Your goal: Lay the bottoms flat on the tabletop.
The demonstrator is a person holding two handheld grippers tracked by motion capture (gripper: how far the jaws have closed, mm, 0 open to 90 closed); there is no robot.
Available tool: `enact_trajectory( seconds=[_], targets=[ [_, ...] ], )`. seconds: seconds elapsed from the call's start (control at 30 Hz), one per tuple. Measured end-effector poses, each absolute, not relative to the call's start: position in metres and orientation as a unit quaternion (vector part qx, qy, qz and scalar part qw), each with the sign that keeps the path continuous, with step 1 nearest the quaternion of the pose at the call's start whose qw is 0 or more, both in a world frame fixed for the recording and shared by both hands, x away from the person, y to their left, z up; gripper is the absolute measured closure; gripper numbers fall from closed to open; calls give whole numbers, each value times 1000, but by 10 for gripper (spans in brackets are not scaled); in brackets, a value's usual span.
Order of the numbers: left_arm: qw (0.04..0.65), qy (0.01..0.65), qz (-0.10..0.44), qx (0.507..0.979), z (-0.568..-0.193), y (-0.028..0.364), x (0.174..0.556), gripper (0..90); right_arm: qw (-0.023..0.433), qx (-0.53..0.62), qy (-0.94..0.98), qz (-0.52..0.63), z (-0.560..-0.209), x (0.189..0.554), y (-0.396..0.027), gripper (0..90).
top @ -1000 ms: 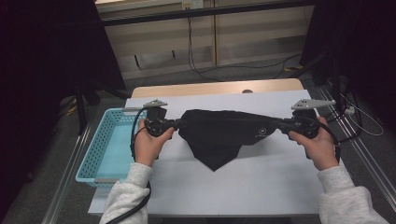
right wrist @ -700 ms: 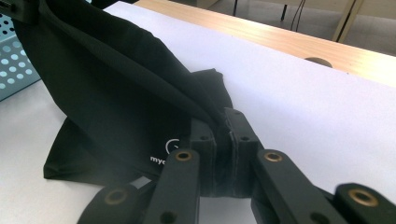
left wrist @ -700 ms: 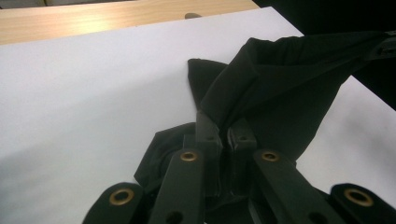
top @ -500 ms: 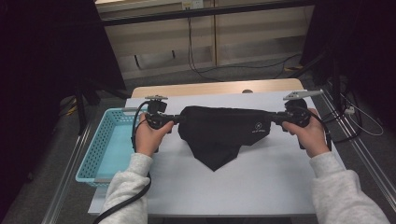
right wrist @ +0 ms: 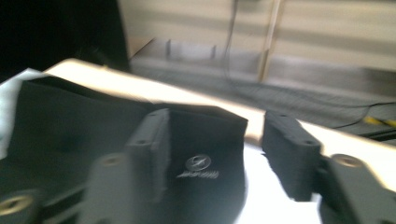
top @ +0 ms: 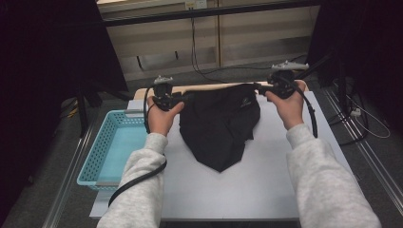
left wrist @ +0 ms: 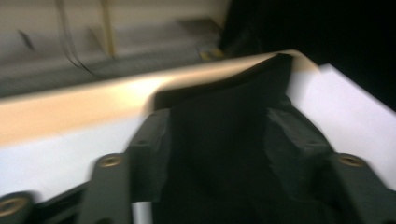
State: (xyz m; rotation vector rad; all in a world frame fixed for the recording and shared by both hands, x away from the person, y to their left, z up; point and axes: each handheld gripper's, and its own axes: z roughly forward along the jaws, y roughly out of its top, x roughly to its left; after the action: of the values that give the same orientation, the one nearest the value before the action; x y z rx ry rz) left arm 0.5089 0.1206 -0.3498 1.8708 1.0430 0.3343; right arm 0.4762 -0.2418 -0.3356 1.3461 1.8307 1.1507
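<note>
White covers the table [top: 285, 190], whose far wooden edge lies just beyond both sets of fingertips. A black garment [top: 218, 128] lies spread on it, its top edge stretched between the two grippers and its lower point hanging back toward the person. A light-blue basket [top: 111, 147] sits to the outer side of the left gripper [top: 183, 97], near it. That gripper's jaws have just been opening and stand apart, cloth lying loose between them. The right gripper [top: 260, 87] has likewise just been opening; the garment's corner, bearing a small logo [right wrist: 198, 163], rests against one finger [right wrist: 154, 140], clear of the other.
</note>
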Motion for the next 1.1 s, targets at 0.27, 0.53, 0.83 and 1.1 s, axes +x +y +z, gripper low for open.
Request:
enact_trajectory(
  seconds=[0.27, 0.53, 0.83, 1.1],
  targets=[
    [448, 375, 105, 805, -387, 107, 463, 213, 226, 477, 760, 380, -411, 414, -244, 312],
    [432, 357, 100, 822, -410, 109, 431, 185, 225, 485, 754, 382, -438, 369, -251, 267],
    [425, 352, 119, 826, -429, 110, 418, 153, 228, 487, 750, 386, -445, 362, -252, 209],
    [418, 347, 118, 831, -431, 111, 415, 116, 218, 495, 759, 363, -453, 370, -242, 179]
  ],
)
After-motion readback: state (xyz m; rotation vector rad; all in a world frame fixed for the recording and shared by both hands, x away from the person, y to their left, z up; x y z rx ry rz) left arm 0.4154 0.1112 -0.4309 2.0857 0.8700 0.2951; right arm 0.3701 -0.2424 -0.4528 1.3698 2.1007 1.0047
